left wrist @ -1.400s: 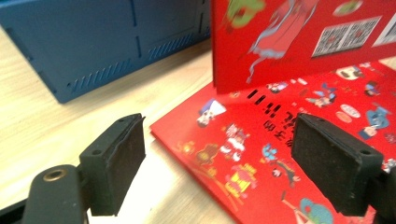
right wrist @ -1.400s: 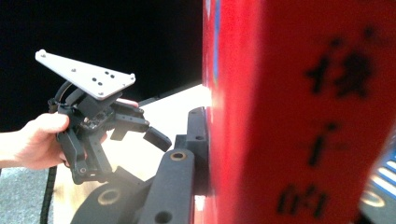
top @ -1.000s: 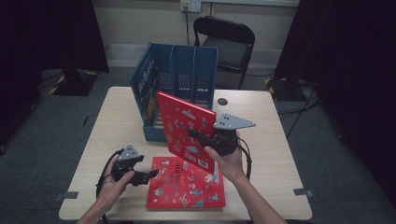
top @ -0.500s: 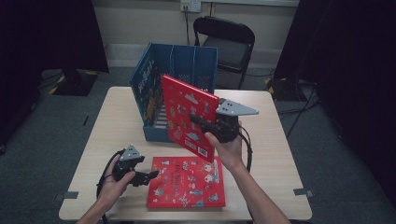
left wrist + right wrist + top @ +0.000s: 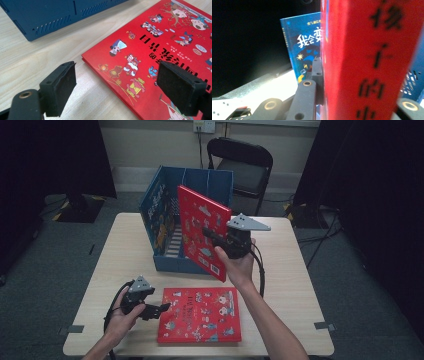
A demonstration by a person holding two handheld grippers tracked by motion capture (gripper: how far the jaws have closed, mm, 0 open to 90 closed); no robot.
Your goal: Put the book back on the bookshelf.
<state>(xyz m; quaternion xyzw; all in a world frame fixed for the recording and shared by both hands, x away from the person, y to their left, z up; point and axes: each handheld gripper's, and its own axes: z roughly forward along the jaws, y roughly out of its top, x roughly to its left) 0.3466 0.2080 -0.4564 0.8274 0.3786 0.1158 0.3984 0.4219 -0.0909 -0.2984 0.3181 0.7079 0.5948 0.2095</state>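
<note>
My right gripper (image 5: 211, 236) is shut on a red picture book (image 5: 200, 231) and holds it upright and tilted in the air, just in front of the blue file rack (image 5: 165, 217). In the right gripper view the red book's spine (image 5: 364, 62) stands between the jaws, with a blue book (image 5: 305, 47) behind it. A second red book (image 5: 200, 314) lies flat near the table's front edge. My left gripper (image 5: 161, 309) rests open at that book's left edge, its pads (image 5: 60, 85) apart over the corner of the book (image 5: 155, 50).
The blue rack has several compartments and a blue book standing at its left side (image 5: 159, 207). A black chair (image 5: 245, 165) stands beyond the table. The wooden tabletop (image 5: 295, 265) stretches to the right of the rack. Cables trail from both grippers.
My right gripper has carried the red book up and farther from me, toward the blue rack. The left gripper and the flat book have stayed where they were.
</note>
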